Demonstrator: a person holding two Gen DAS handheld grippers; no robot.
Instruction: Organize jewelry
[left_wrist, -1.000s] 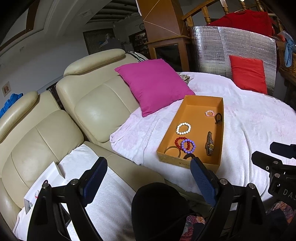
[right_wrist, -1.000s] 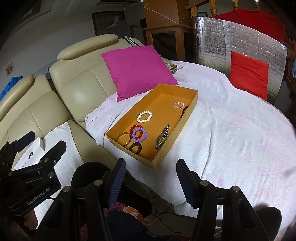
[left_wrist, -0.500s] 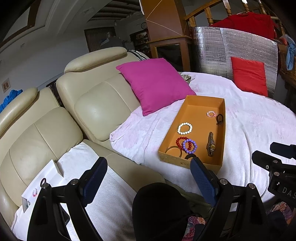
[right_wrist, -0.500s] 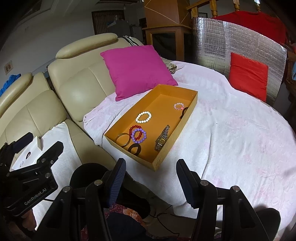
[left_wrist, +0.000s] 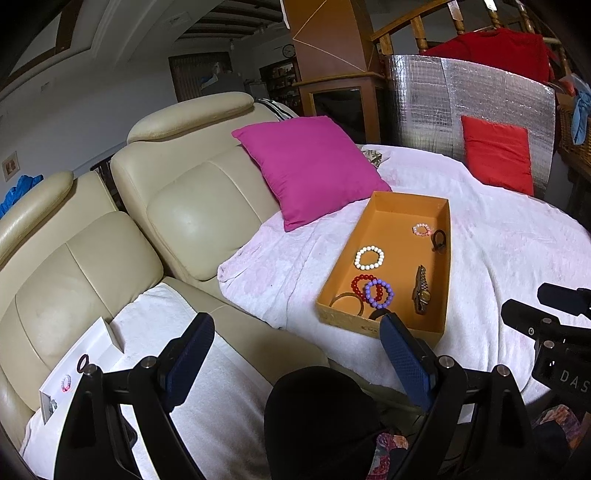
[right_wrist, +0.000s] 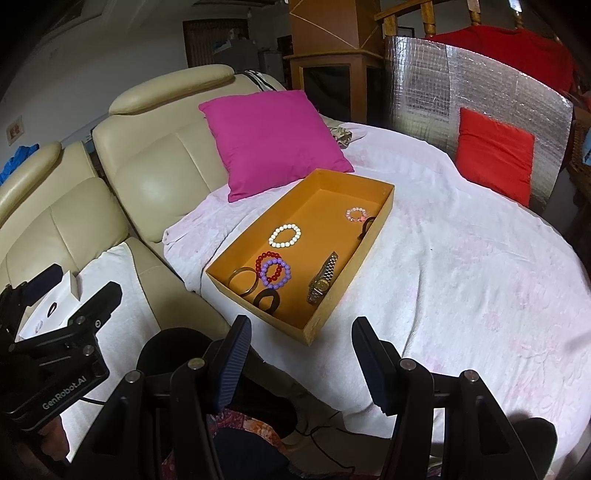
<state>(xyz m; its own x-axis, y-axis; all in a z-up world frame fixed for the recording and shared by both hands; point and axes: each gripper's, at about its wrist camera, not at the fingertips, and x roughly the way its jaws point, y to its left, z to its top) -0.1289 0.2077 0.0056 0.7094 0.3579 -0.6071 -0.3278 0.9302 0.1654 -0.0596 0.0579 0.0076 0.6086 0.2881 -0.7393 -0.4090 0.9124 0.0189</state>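
An orange tray (left_wrist: 406, 206) (right_wrist: 376, 225) lies on the white-covered round table. It holds a white bead bracelet (left_wrist: 369, 257) (right_wrist: 284, 235), a red bracelet (left_wrist: 359, 282), a purple bracelet (left_wrist: 378, 293) (right_wrist: 275, 272), a pink bracelet (left_wrist: 422, 229) (right_wrist: 357, 213), a watch (left_wrist: 421, 290) (right_wrist: 323, 277), a bangle (right_wrist: 242, 281) and dark rings (right_wrist: 266, 300). A white card (left_wrist: 79, 365) with small rings lies on the sofa seat at left. My left gripper (left_wrist: 295, 350) is open and empty, short of the tray. My right gripper (right_wrist: 301, 350) is open and empty at the tray's near corner.
A magenta cushion (left_wrist: 310, 166) leans on the cream sofa (left_wrist: 192, 206) behind the tray. A red cushion (left_wrist: 496, 158) rests against a silver foil panel (left_wrist: 461, 99) at the back right. A white towel (left_wrist: 177, 350) covers the sofa seat. A dark knee (left_wrist: 317, 417) shows below.
Both views have shifted slightly; the white card on the sofa has come further into the left wrist view. Both grippers stay open and empty.
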